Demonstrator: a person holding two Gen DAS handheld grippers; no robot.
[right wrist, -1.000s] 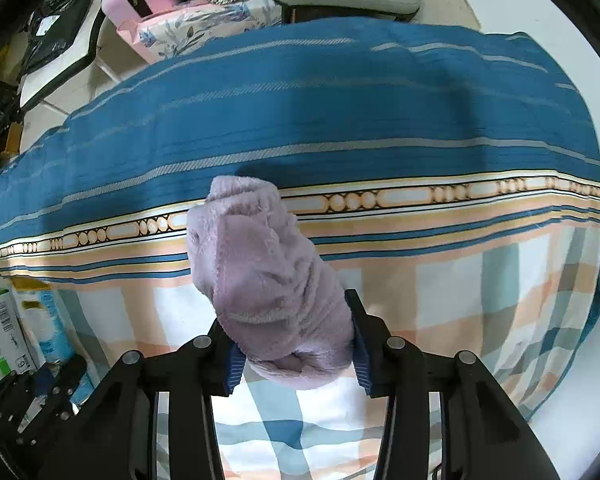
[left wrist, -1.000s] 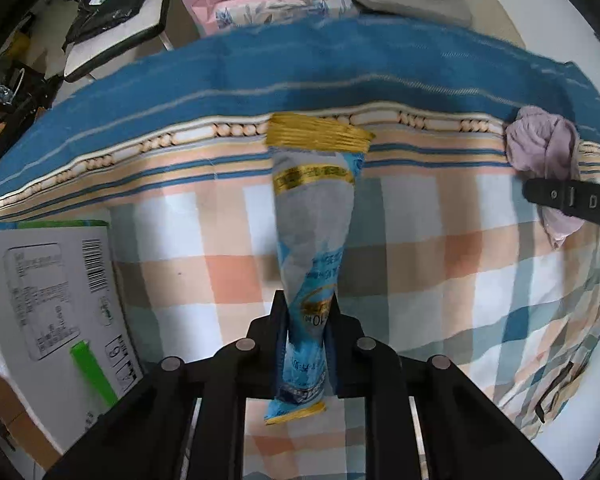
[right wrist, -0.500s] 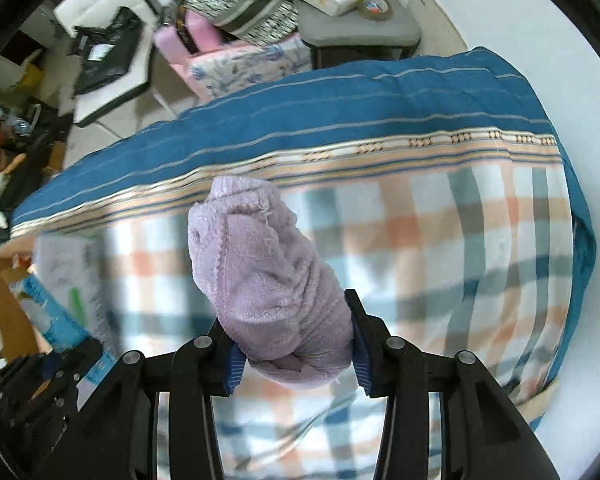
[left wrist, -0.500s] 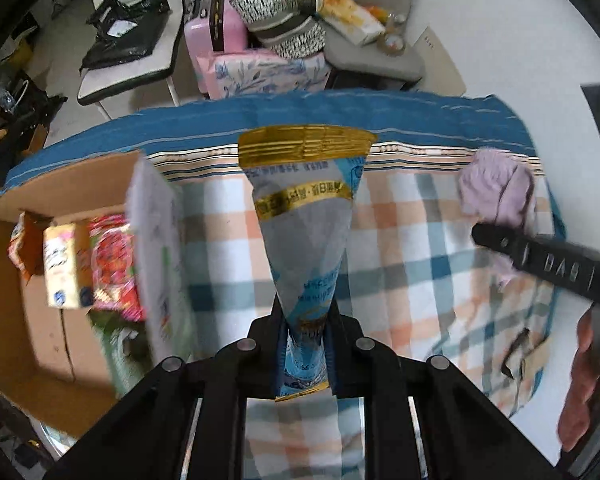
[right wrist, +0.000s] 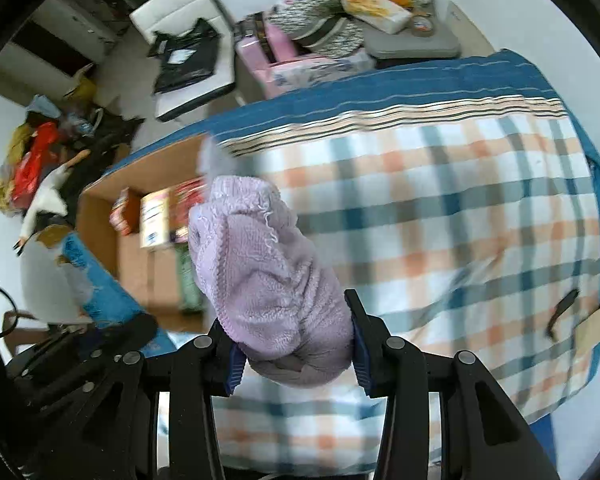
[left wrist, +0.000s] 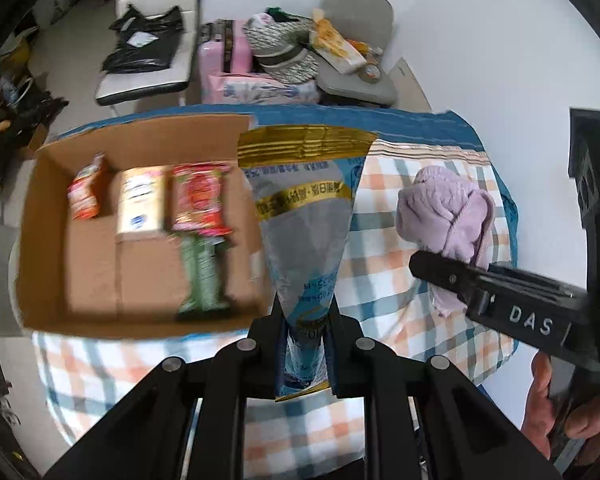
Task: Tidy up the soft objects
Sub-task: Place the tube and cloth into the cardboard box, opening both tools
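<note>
My left gripper (left wrist: 305, 336) is shut on a blue and grey snack pouch (left wrist: 306, 216) with a gold top, held upright high above the bed. My right gripper (right wrist: 294, 354) is shut on a lilac knitted cloth (right wrist: 260, 276), also held high; the cloth shows in the left wrist view (left wrist: 446, 212) with the right gripper's finger (left wrist: 492, 284) below it. An open cardboard box (left wrist: 40, 248) lies on the bed to the left, holding several snack packets (left wrist: 198, 196). It also shows in the right wrist view (right wrist: 100, 208).
The bed has a checked and blue-striped cover (right wrist: 460, 208). Behind it stand a pink suitcase (left wrist: 220, 48), a grey chair with piled things (left wrist: 356, 76) and a white chair with a black bag (left wrist: 148, 48). Clutter lies on the floor at the left (right wrist: 32, 160).
Both grippers have risen well above the bed with their loads. The view has widened, and the open box with packets now lies in full view to the left.
</note>
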